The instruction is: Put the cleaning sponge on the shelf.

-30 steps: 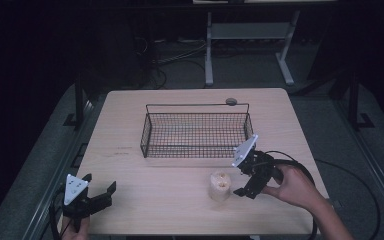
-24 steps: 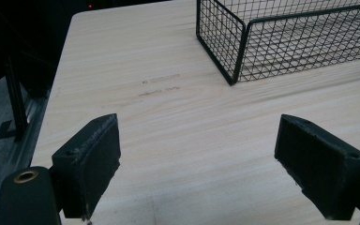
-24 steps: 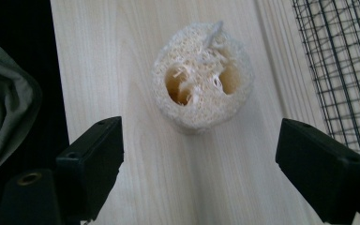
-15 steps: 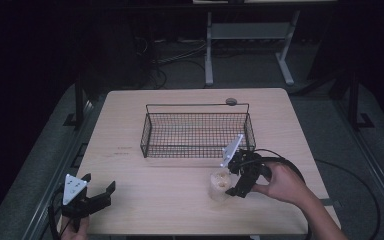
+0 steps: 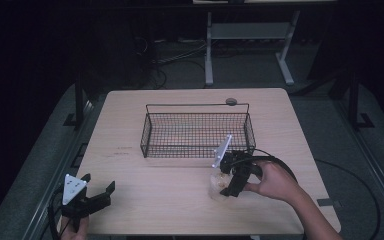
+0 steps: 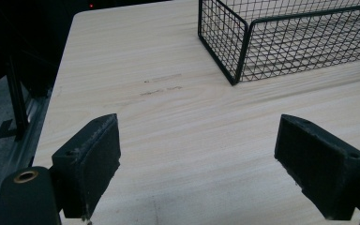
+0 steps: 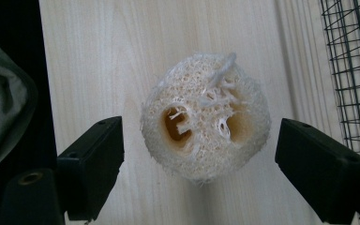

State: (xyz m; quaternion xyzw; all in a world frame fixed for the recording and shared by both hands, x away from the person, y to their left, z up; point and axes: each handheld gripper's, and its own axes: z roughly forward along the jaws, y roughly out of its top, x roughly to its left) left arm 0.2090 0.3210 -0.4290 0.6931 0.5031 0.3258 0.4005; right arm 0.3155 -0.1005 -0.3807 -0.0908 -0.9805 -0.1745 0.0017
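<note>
Hovering over the loofah [image 7: 205, 121], our right claw [image 7: 201, 154] stands spread (jaws either side, touching nothing); the loofah sits on the tabletop [image 5: 180, 195] before the wire basket [image 5: 197, 132]. Our left claw [image 6: 197, 159] gapes empty.

Loofah [image 5: 219, 186] on table [image 5: 170, 200], just before wire basket [image 5: 197, 131]; disc [image 5: 231, 101] behind

Pale fibrous loofah [image 7: 205, 117] upright on table, just before basket [image 5: 195, 131]
</note>
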